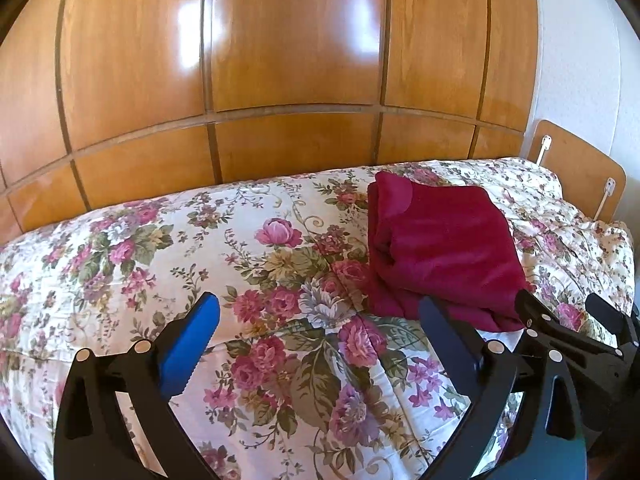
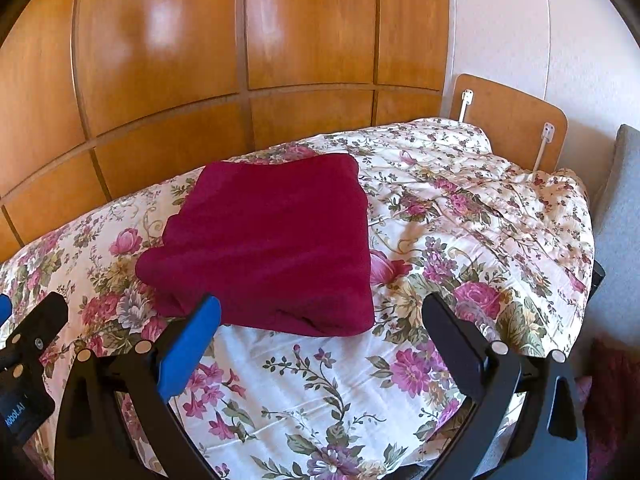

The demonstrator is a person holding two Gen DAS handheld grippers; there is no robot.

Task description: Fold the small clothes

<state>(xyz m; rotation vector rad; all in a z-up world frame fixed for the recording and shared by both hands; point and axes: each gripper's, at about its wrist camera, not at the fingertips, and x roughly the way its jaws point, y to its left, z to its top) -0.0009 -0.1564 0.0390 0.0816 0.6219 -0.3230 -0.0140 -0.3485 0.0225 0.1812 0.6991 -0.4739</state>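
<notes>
— Where's the garment?

— One dark red garment [image 2: 264, 240], folded into a thick square, lies on the floral bedspread [image 2: 460, 216] toward the far side of the bed, nearer the wardrobe than us.

— Is anyone holding it?

— No. The left gripper [image 1: 320, 340] hovers over bare bedspread, its blue-faced fingers [image 1: 192, 344] spread wide with nothing between them. The right gripper [image 2: 320, 340] is just beside it, fingers also spread wide and empty, the garment's near edge just past its blue finger.

— And the room?

— A glossy wooden wardrobe [image 2: 200, 60] runs behind the bed. One wooden headboard [image 2: 512, 120] stands at the right end, with two white brackets [image 2: 467, 98] on it, against a white wall [image 2: 520, 20]. A grey cushion [image 2: 624, 200] sits at the far right.
</notes>
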